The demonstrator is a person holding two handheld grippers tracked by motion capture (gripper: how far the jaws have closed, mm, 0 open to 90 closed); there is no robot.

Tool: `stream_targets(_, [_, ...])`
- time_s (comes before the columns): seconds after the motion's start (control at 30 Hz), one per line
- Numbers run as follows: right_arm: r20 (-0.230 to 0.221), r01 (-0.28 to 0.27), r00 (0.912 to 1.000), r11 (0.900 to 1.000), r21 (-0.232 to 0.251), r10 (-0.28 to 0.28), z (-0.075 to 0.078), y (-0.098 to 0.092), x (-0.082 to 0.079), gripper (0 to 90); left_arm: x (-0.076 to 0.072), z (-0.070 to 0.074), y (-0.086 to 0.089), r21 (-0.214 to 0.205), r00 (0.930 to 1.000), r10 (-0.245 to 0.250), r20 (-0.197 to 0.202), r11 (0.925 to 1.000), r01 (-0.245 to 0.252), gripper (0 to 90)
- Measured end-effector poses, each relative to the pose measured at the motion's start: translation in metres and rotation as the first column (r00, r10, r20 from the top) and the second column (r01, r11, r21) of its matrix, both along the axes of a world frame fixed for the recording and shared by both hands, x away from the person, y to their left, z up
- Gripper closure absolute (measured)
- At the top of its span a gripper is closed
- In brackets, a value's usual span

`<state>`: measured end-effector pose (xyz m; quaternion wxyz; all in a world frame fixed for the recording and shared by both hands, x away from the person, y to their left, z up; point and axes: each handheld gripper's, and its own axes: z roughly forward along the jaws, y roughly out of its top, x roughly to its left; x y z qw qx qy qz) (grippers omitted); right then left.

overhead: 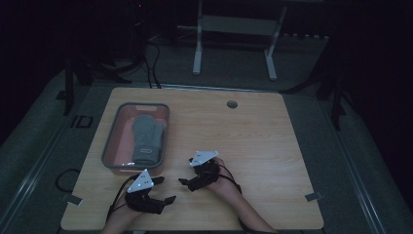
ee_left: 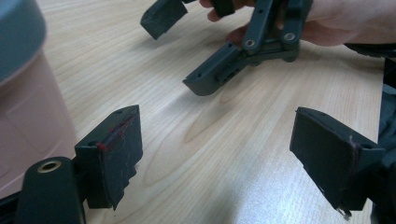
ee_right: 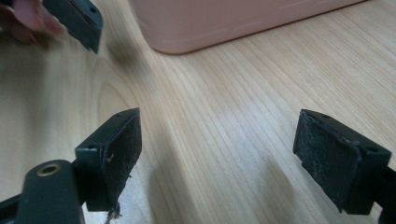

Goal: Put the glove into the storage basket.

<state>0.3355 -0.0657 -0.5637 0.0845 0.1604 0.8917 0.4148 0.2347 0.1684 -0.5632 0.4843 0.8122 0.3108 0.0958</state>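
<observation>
A pink bin with a grey rim [overhead: 111, 141] stands on the left half of the wooden table and holds a grey mitten [overhead: 147, 136] lying flat. My left gripper [overhead: 164, 190] rests low near the front edge, just below the bin, with its jaws wide apart over bare wood [ee_left: 219, 149]. My right gripper [overhead: 185, 171] is a little to its right and farther in, pointing left toward the bin, also open with nothing between its pads [ee_right: 219, 154]. The two grippers face each other closely. The left gripper view shows the right gripper's jaws [ee_left: 219, 74] held in a hand.
The bin's pink wall [ee_right: 233, 18] rises close ahead in the right gripper view and at the left edge [ee_left: 28, 112] of the left gripper view. A round cable hole [overhead: 232, 104] sits near the table's far edge. Bare tabletop [overhead: 263, 146] spreads to the right.
</observation>
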Motion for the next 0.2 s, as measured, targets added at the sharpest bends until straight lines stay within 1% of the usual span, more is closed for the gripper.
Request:
stream_targets(0.07, [0.014, -0.002, 0.9999, 0.9999, -0.017, 0.002, -0.0012, 0.0009, 0.0002, 15.5, -0.0005, -0.0005, 0.0003, -0.002, 1.0000, -0.008, 0.004, 1.0000, 0.008, 17.5])
stream_targets(0.13, [0.017, -0.002, 0.9999, 0.9998, -0.021, 0.003, -0.0011, 0.0014, 0.0006, 15.5, -0.0002, -0.0006, 0.0010, -0.007, 1.0000, -0.008, 0.001, 0.9999, 0.008, 17.5])
stream_targets(0.2, [0.010, -0.007, 0.9999, 0.9999, -0.012, 0.007, -0.0003, 0.0011, 0.0012, 15.5, 0.0002, -0.0006, 0.0018, -0.015, 0.9999, -0.014, -0.007, 0.9998, 0.014, 17.5])
